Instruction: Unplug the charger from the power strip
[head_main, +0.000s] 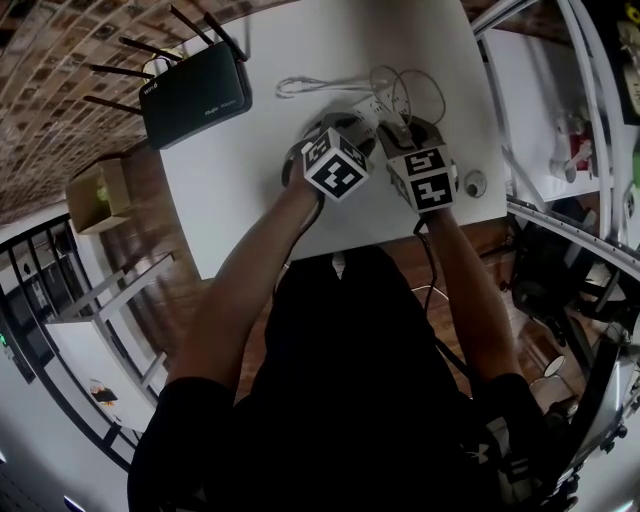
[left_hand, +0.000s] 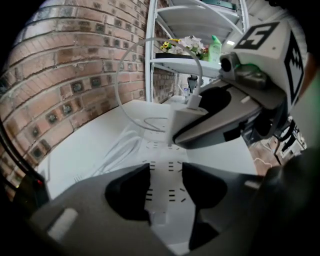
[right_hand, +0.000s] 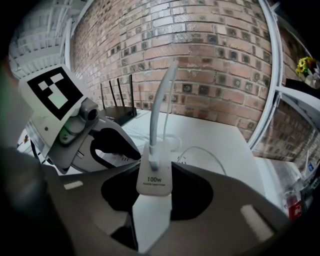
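Cardboard box (head_main: 82, 205) holds something green; right gripper (right_hand: 154, 200) grips white charger (right_hand: 156, 183).

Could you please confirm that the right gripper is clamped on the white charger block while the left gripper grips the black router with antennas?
Not quite. The left gripper view shows the left gripper closed on the long white power strip, not the black router, which sits apart at a corner of the table. The right gripper does clamp the white charger block.
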